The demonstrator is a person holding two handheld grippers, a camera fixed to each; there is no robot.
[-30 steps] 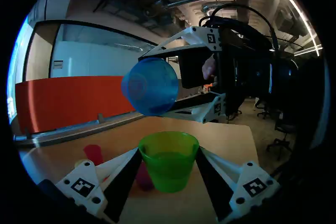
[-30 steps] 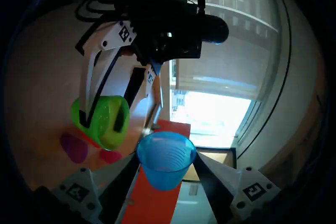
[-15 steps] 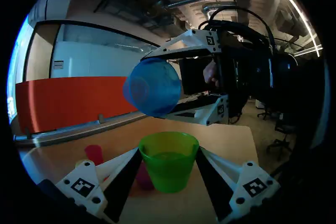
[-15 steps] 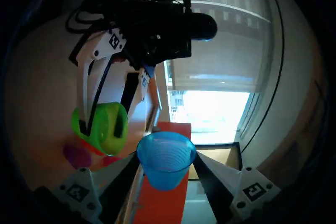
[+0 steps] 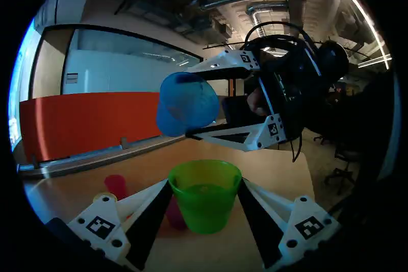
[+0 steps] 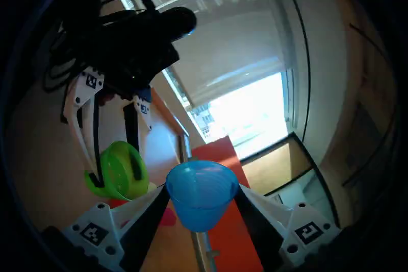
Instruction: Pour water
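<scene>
A green cup stands upright in my left gripper, both fingers pressed on its sides; liquid shows inside it. Above it hangs a blue cup, leaning with its rim up and its base to the lower left, clamped by my right gripper. A hand holds that gripper. In the right gripper view the blue cup sits between my right gripper's fingers and looks empty. Farther off to the left the green cup is in the left gripper.
A wooden table lies below both cups. A pink cup and a magenta cup stand on it by my left finger. An orange wall panel runs behind the table; office chairs stand at the right.
The right gripper has turned, bringing the blue cup from lying on its side above the green cup back toward upright and a little higher. The green cup has stayed put.
</scene>
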